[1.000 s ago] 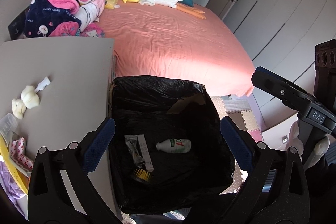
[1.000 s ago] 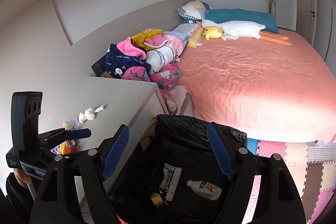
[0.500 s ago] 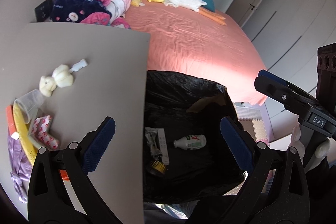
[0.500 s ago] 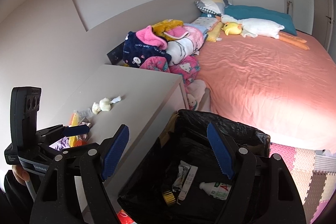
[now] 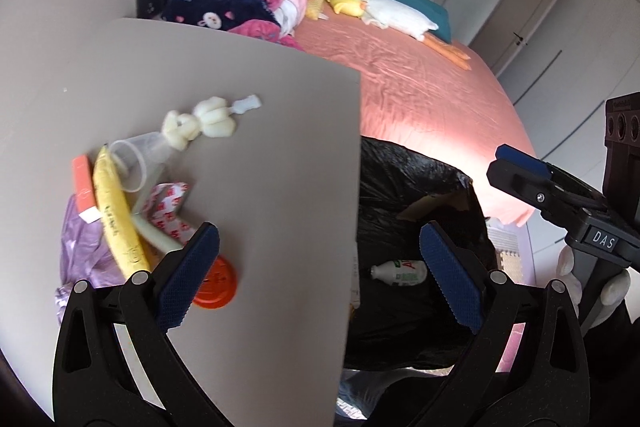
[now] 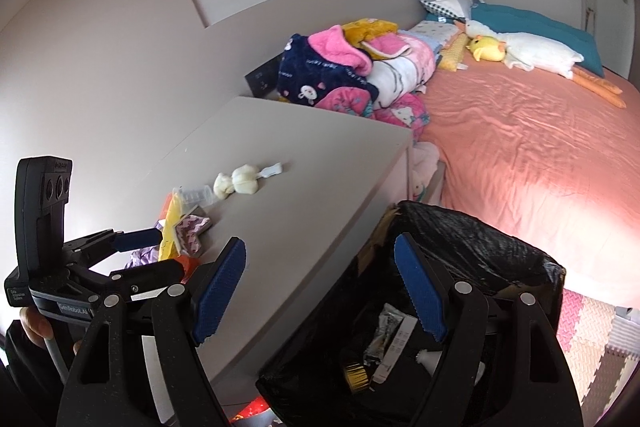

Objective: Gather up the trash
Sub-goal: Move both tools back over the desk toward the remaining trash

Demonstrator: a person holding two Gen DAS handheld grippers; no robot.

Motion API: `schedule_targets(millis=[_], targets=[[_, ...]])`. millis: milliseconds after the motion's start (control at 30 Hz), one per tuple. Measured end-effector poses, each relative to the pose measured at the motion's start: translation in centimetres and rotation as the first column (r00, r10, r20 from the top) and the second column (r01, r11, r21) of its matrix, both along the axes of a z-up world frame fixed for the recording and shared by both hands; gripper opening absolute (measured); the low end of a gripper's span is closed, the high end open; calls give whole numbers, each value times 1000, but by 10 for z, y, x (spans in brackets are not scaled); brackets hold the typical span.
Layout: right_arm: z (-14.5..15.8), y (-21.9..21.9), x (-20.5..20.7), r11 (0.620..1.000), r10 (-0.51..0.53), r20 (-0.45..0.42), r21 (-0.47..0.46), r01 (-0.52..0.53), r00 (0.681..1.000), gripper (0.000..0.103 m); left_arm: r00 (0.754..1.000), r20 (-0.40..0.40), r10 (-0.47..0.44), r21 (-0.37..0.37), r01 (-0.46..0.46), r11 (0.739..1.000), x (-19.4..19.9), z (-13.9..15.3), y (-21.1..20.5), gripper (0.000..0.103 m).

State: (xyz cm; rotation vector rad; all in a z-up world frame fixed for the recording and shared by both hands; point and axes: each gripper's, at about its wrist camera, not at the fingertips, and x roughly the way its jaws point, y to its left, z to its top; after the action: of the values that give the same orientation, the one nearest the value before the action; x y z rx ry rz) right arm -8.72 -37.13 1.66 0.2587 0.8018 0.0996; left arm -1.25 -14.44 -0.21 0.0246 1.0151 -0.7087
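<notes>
Several pieces of trash lie in a heap on the bench [image 5: 248, 187], on the far side from the black bin bag [image 5: 416, 187], which stands just beside the bench edge. Both tongs released, jaws wide apart, holding nothing: left tongs [image 5: 316, 279] above the bench edge, near the heap; right tongs [image 6: 320, 283] above the gap between bench and bin bag.

Already inside the bin bag: a small white bottle [image 5: 400, 271] and some wrappers [image 6: 390, 331].

In the heap, from the bin bag side outwards: an orange lid [image 5: 216, 285], touching the left finger in the view; a red-and-white wrapper [image 5: 170, 205]; a yellow packet [image 5: 116, 215]; a clear plastic cup [image 5: 134, 163] on its side; a purple bag [image 5: 82, 247] beneath. Further from the bin bag, white cotton balls [image 5: 200, 123], apart from the heap.

Best probably to begin with the piece nearest the bin bag, the orange lid. Flat and thin, so easy to slip: better to come down steeply, one finger on each side of the rim, and close firmly. Careful not to push the lid under the yellow packet. Then carry across the bench edge and open only when well above the bag mouth.
</notes>
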Motion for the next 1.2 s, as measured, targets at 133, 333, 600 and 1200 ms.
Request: schedule_targets(millis=[133, 333, 600, 1200], targets=[[-4, 16, 7, 999, 37, -10, 0, -37, 999, 77, 999, 9, 43, 7, -43, 999, 3, -2, 20, 97], [-13, 41, 17, 996, 89, -24, 0, -89, 996, 77, 995, -1, 104, 22, -104, 994, 10, -9, 46, 97], [-25, 73, 28, 987, 159, -63, -2, -160, 985, 77, 988, -18, 153, 24, -152, 988, 14, -17, 76, 97], [-55, 143, 55, 951, 300, -159, -22, -307, 941, 77, 944, -2, 329, 74, -328, 942, 23, -37, 145, 97]])
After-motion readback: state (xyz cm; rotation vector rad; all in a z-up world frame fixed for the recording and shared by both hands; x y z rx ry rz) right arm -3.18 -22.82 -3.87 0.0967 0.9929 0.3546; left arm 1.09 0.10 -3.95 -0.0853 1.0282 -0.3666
